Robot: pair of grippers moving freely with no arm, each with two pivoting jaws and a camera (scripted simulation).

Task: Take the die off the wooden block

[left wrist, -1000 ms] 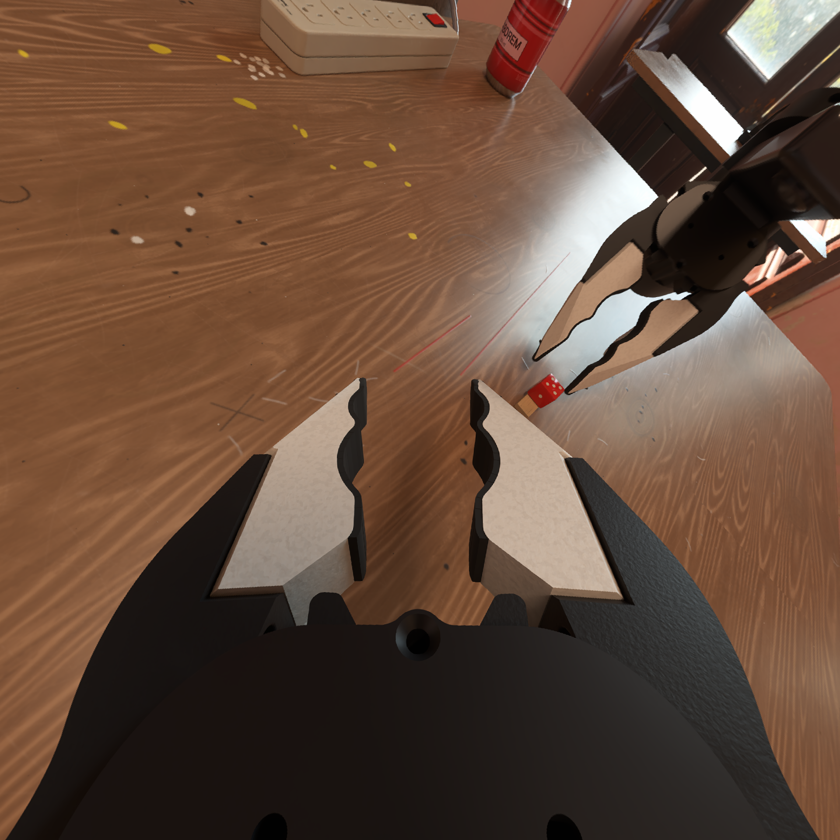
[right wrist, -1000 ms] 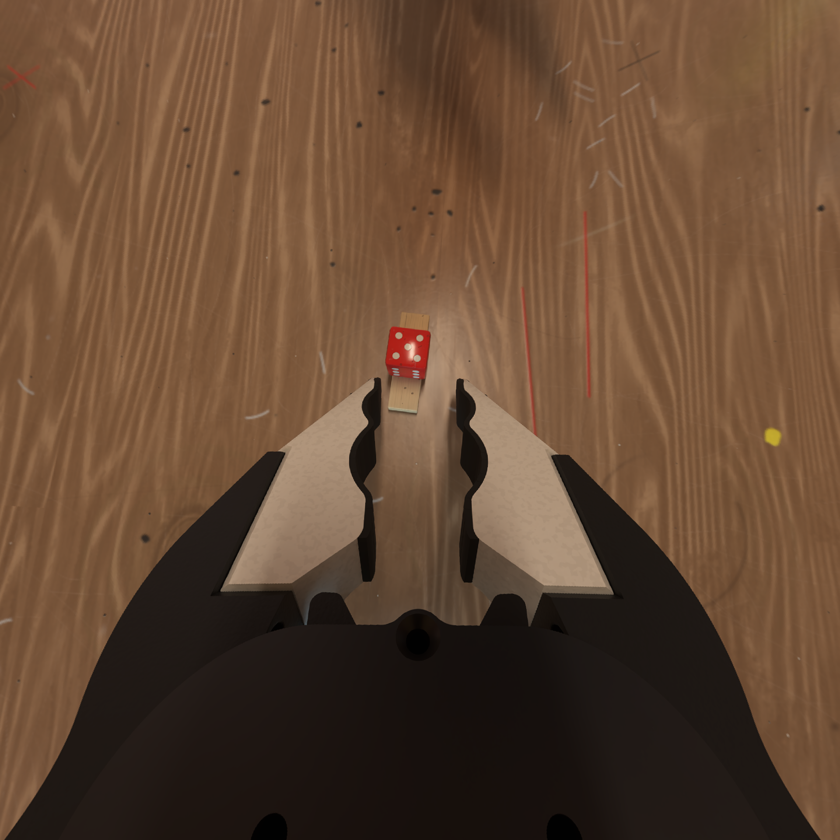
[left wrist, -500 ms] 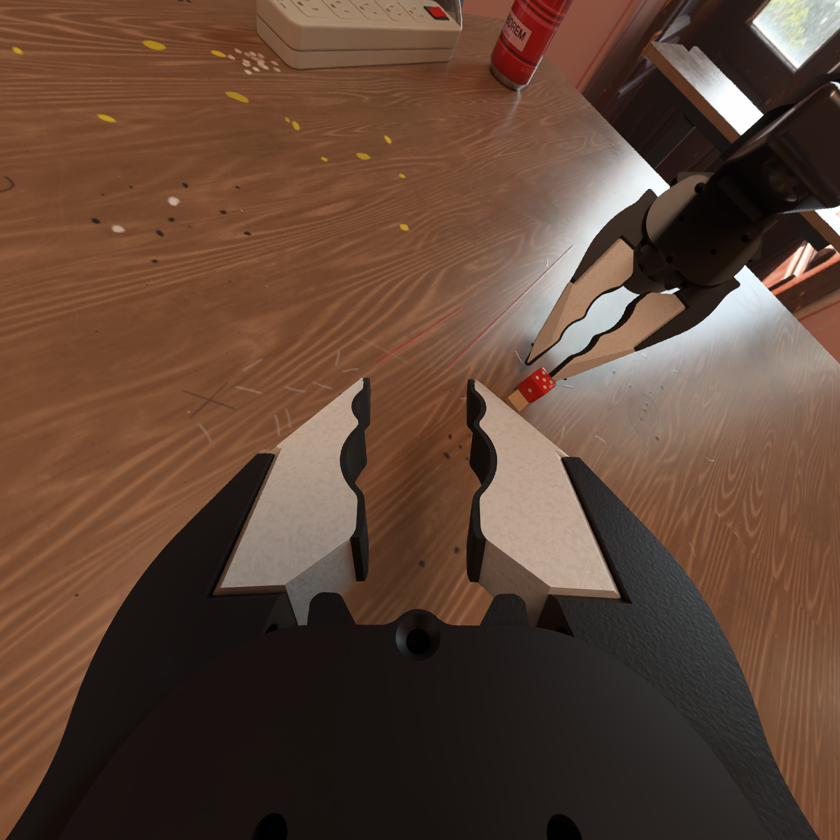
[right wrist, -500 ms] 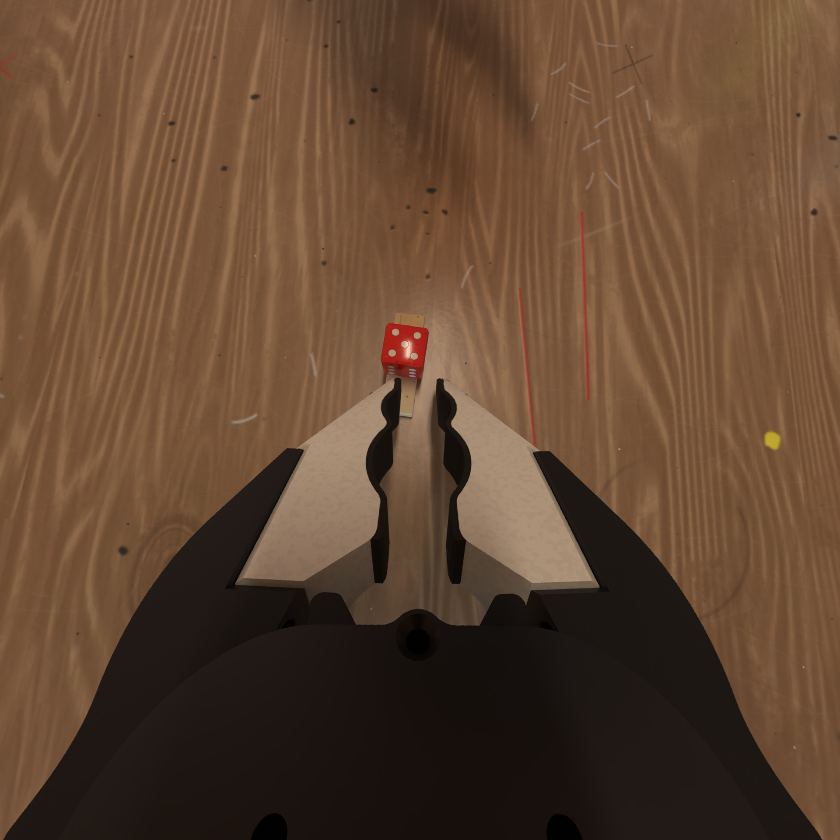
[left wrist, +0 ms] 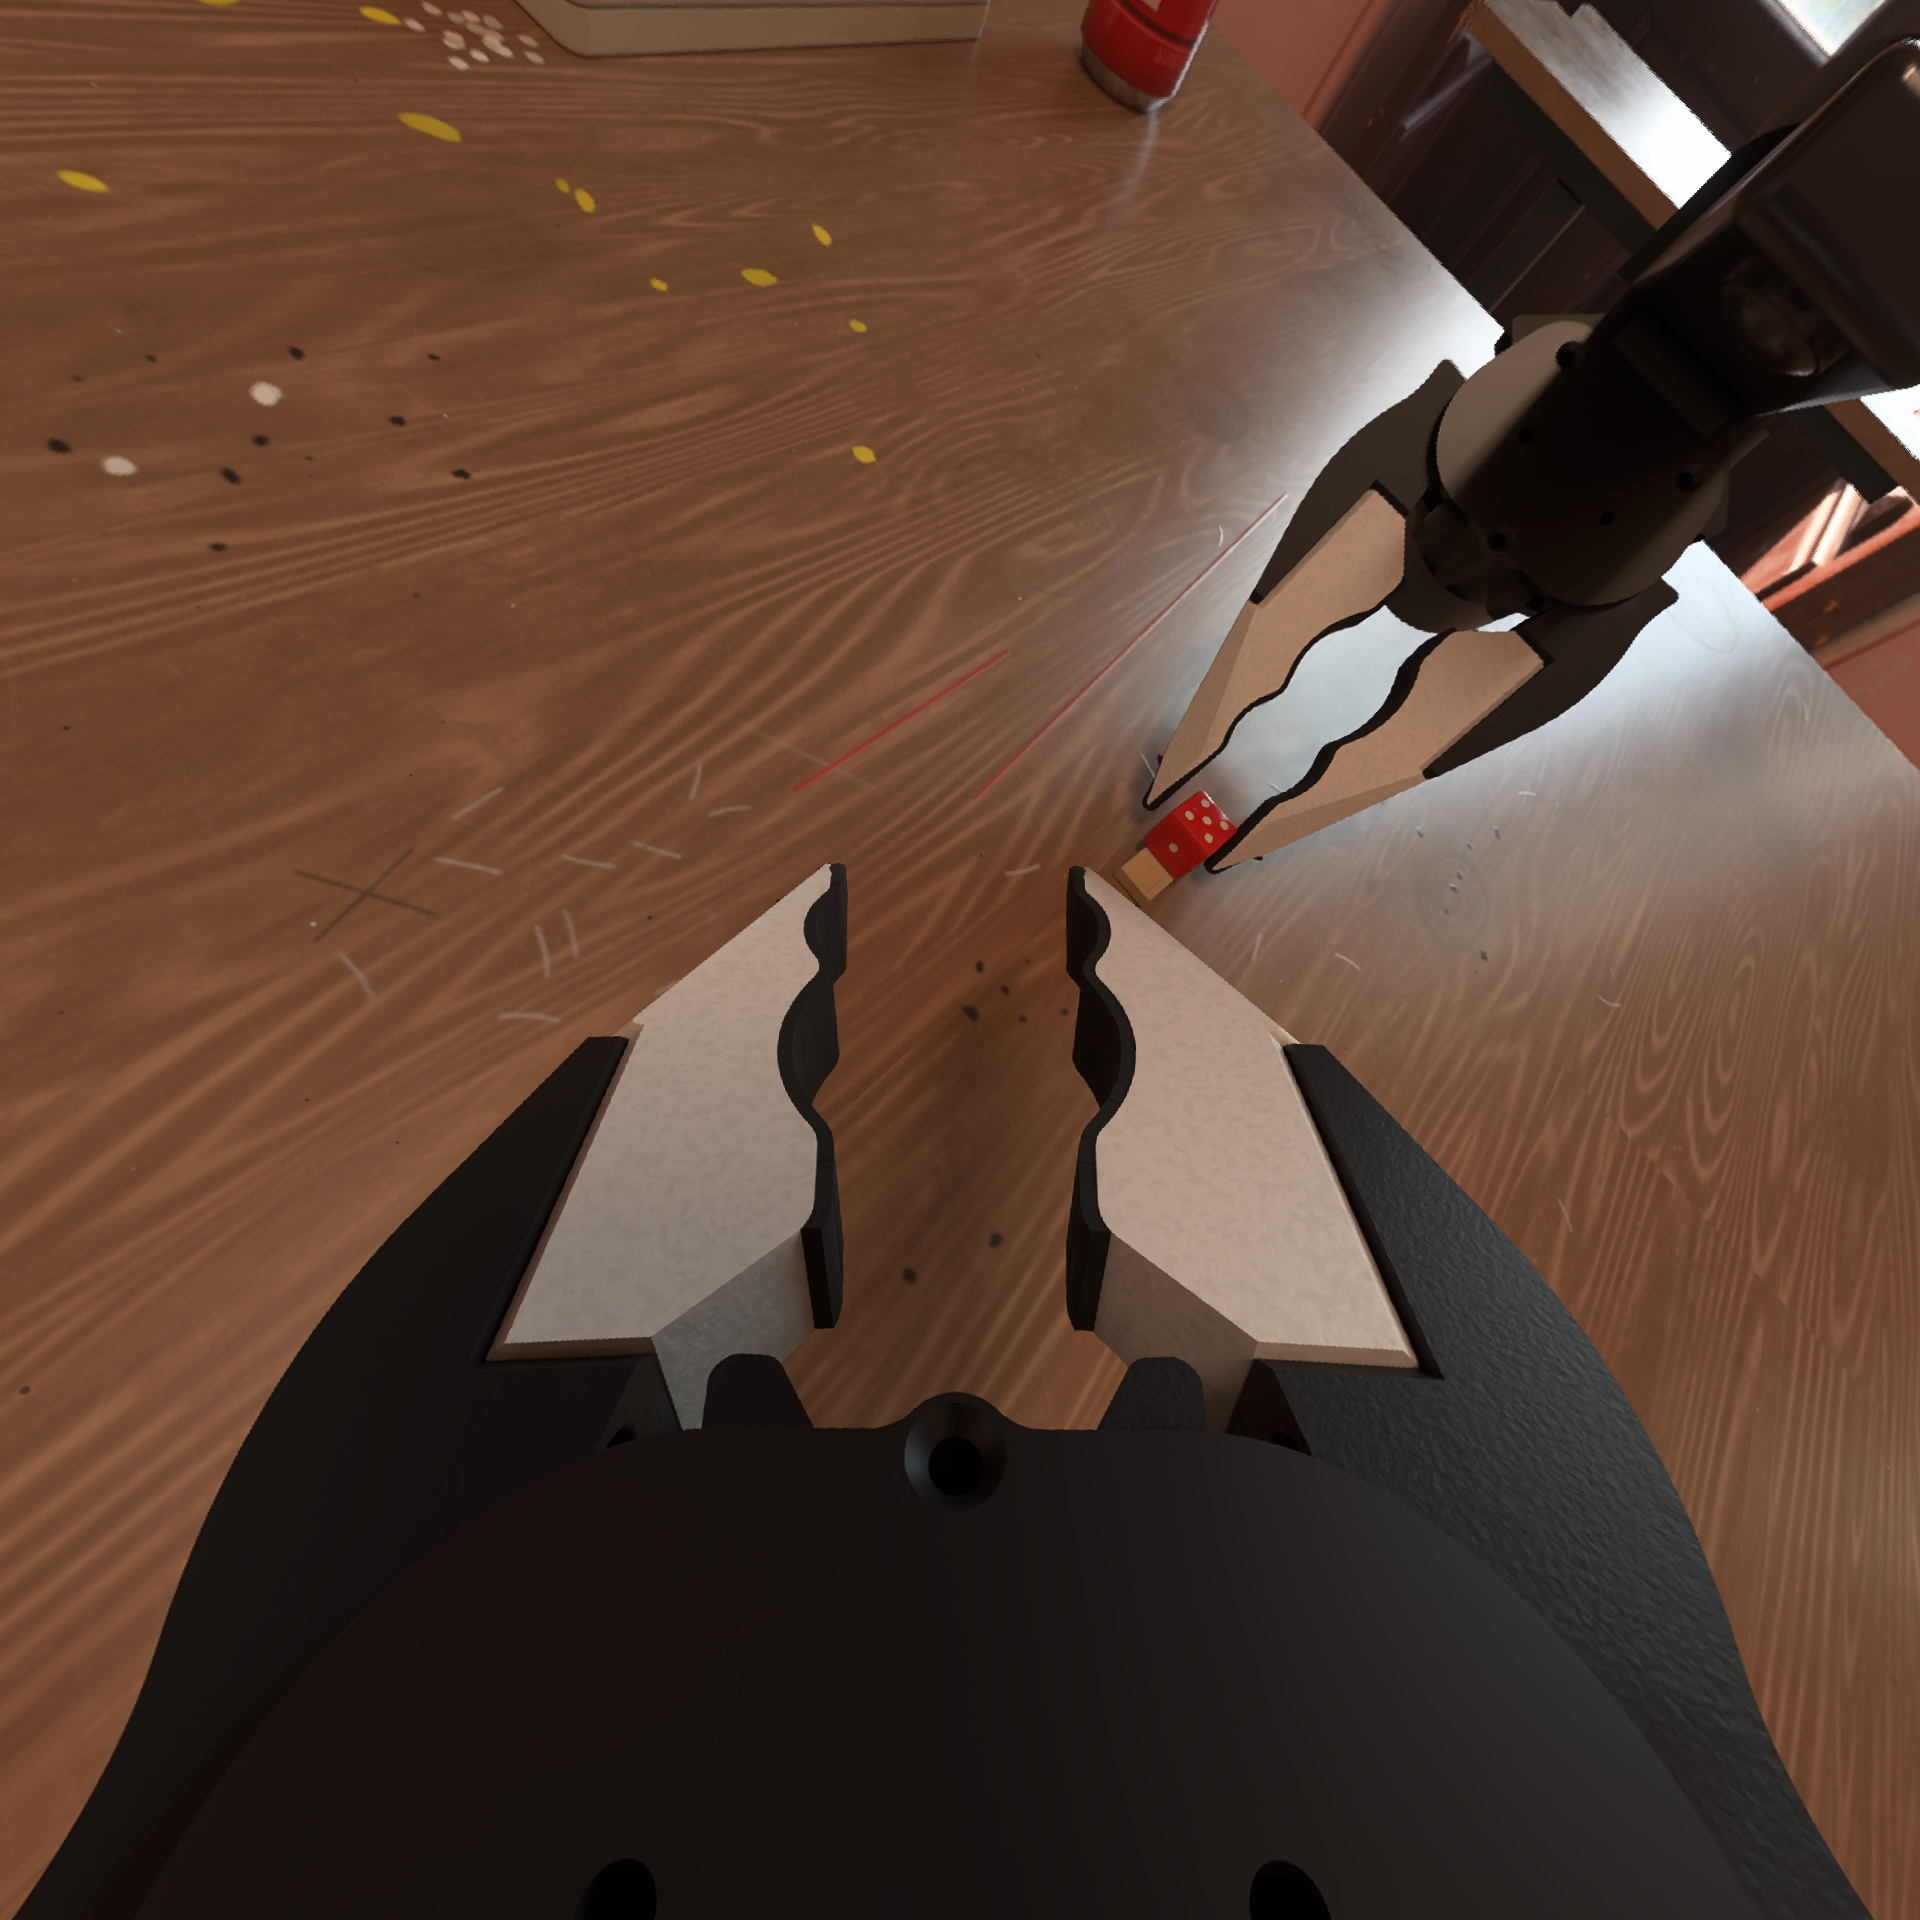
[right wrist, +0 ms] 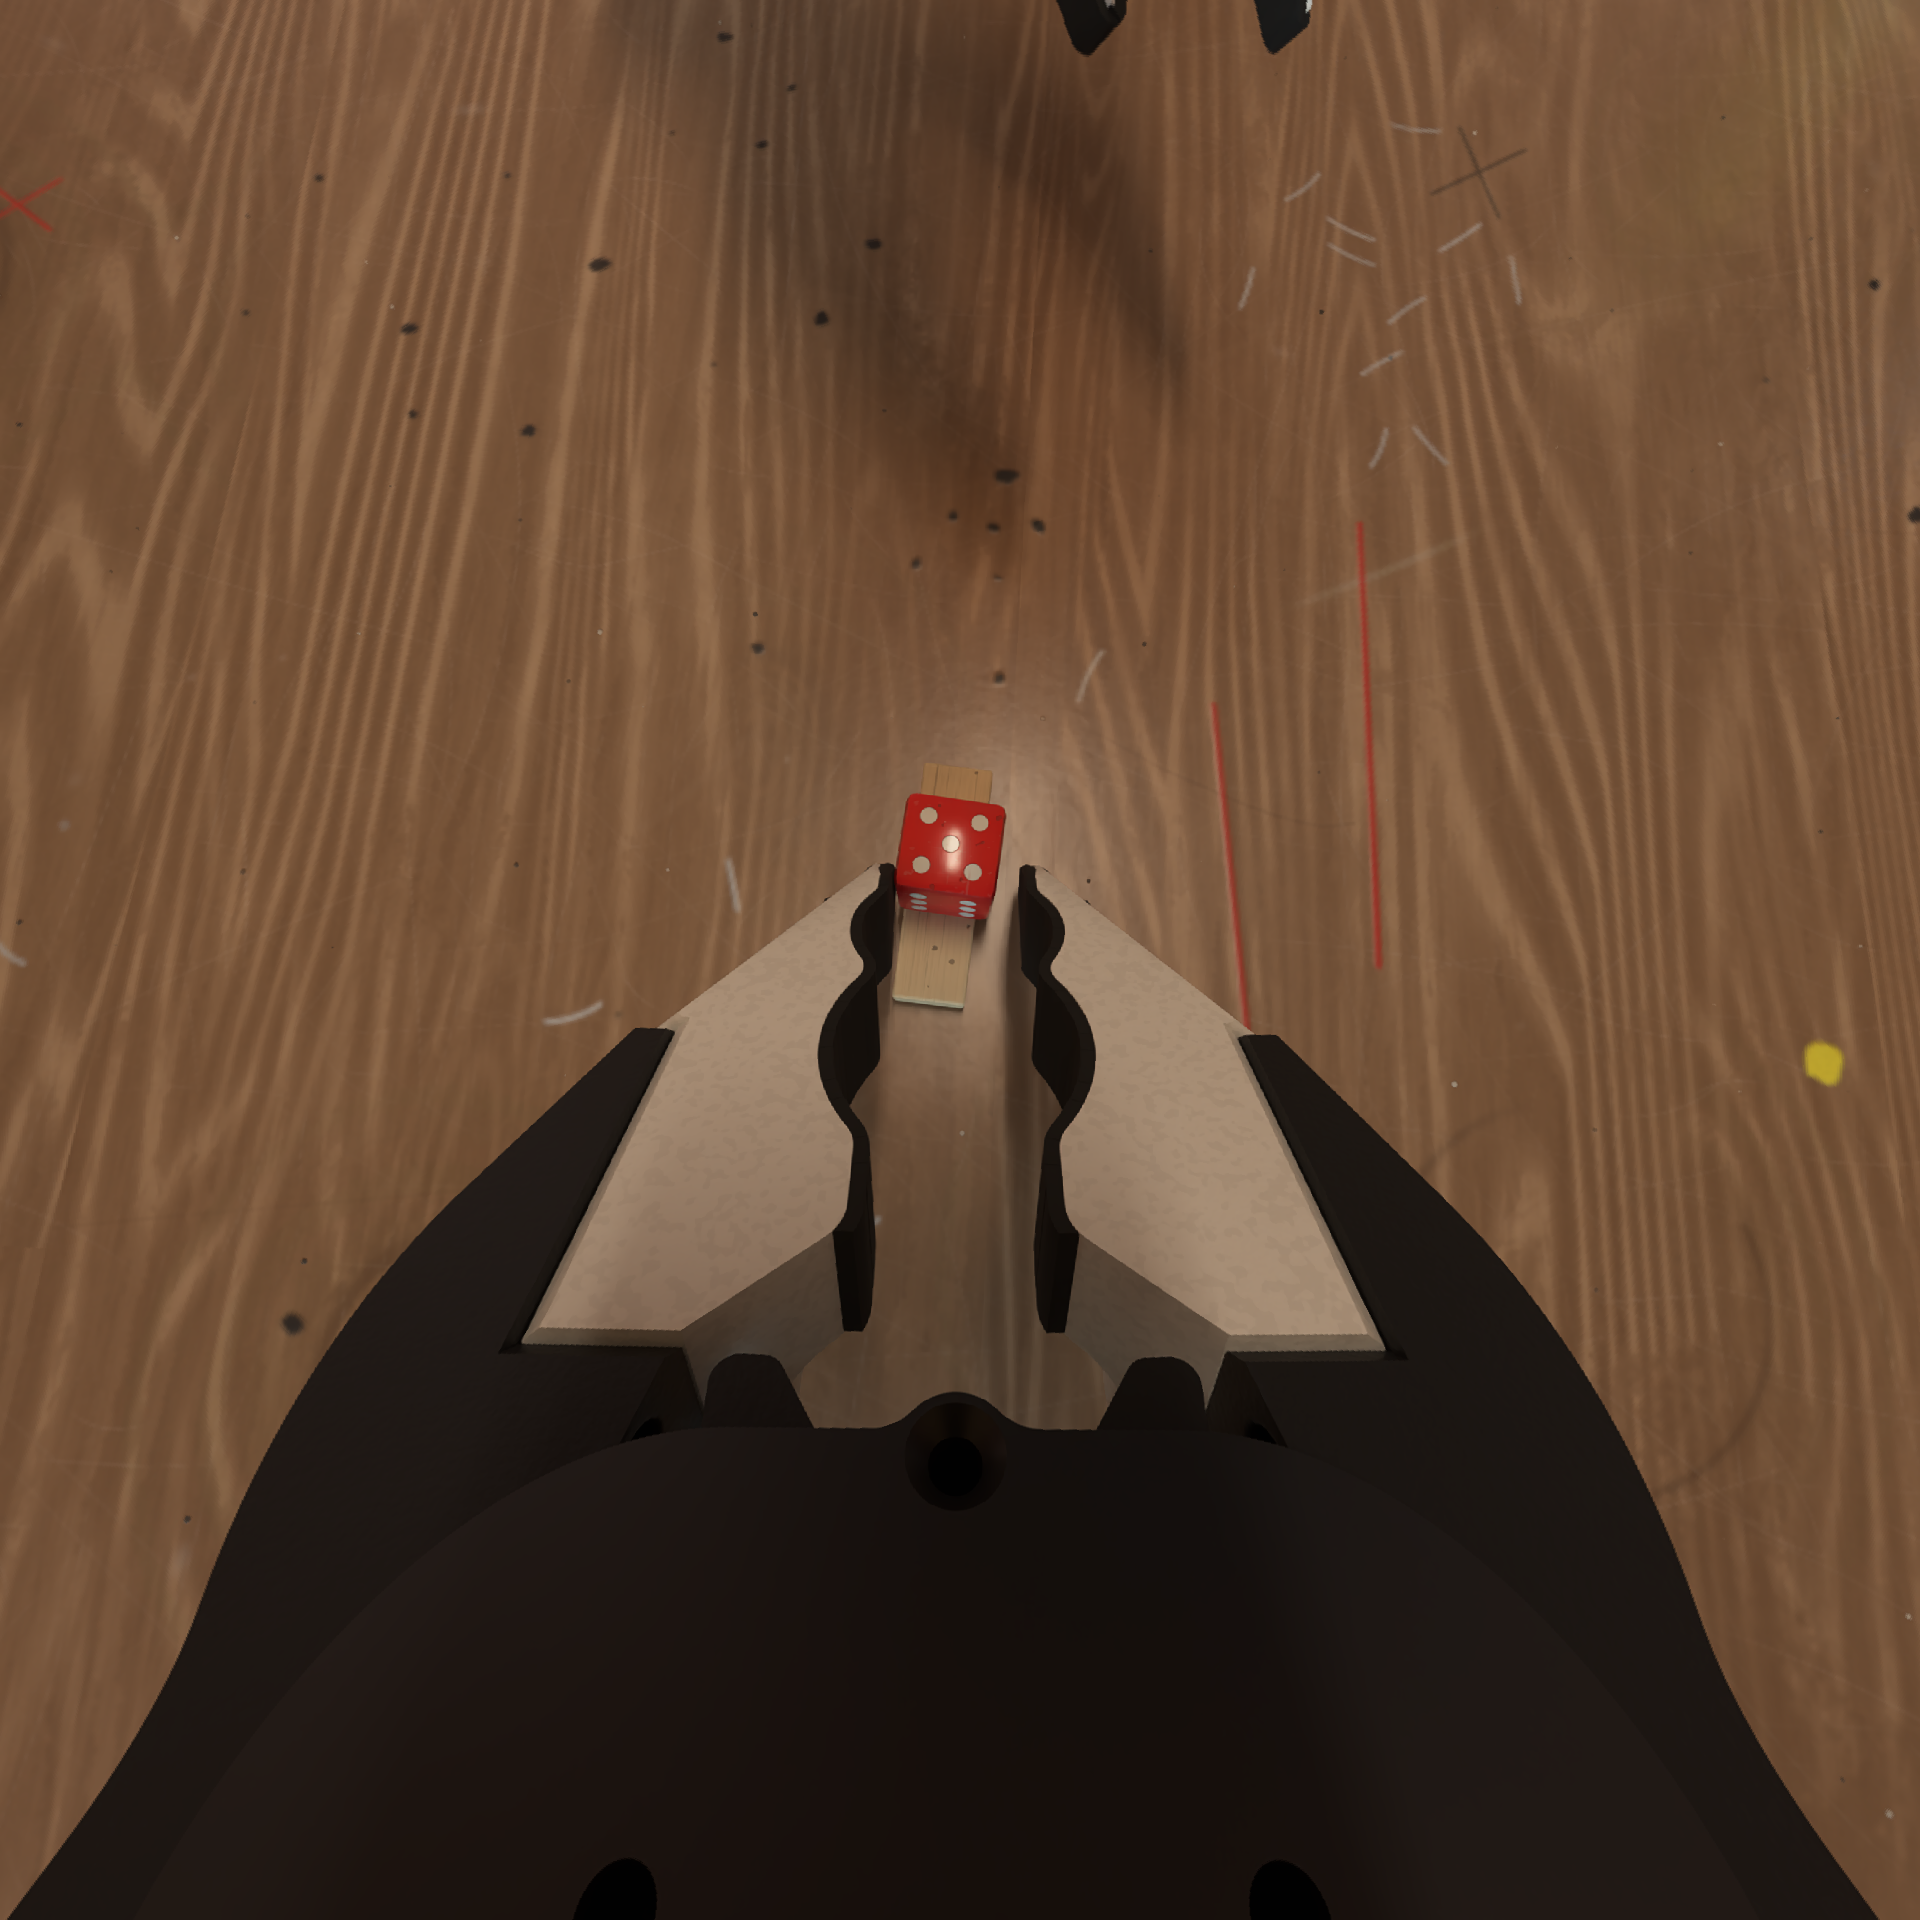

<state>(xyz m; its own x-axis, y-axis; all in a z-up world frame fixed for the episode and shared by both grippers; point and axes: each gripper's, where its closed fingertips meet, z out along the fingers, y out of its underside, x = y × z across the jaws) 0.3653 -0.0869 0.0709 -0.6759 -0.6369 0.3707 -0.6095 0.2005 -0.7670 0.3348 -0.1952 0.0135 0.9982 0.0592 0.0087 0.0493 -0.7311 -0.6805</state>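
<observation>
Since half a second back our right gripper [right wrist: 954, 878] reopened and slid in, jaws now parted around the red die [right wrist: 950, 854] still sitting on the wooden block [right wrist: 932, 964], nothing gripped yet, so closing looks next

Wooden table [left wrist: 520, 623], paint-flecked; red can [left wrist: 1138, 47] at far edge, beside beige power strip [left wrist: 769, 21].

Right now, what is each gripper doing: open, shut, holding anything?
Left gripper: open, empty, above the table.
Right gripper: open, fingertips either side of the die on the wooden block, not clamped.
</observation>
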